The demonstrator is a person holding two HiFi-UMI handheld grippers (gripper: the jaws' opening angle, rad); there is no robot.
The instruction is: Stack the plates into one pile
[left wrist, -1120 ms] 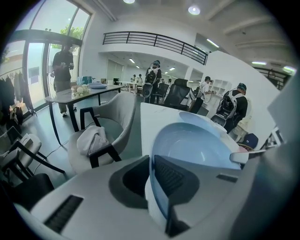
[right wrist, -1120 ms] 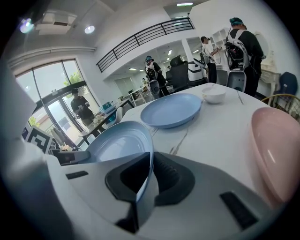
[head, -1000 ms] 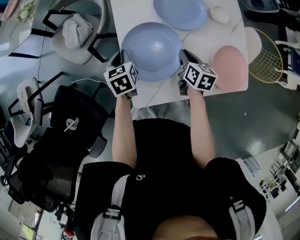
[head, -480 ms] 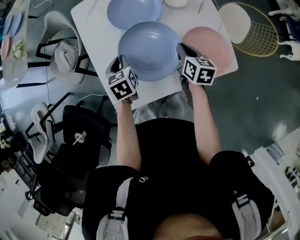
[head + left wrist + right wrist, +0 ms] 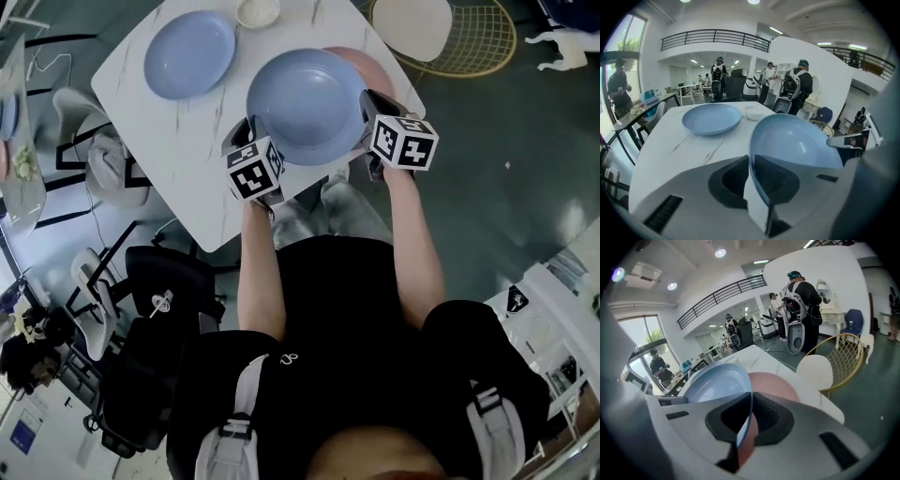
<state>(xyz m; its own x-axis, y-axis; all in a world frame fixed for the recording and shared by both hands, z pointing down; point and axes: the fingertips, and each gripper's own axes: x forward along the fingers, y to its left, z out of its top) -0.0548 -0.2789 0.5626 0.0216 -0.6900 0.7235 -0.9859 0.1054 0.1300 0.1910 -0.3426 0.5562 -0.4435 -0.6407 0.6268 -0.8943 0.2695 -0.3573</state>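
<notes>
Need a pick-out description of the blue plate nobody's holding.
On the white table, look at the far left part. A blue plate lies flat there, beside a small white bowl. Unlike the other blue plate, clamped at its rim by the left gripper and right gripper over the pink plate, nothing touches it.

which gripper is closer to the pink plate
Right. The right gripper holds the blue plate by its rim right by the pink plate; the left gripper holds the opposite rim, farther off.
</notes>
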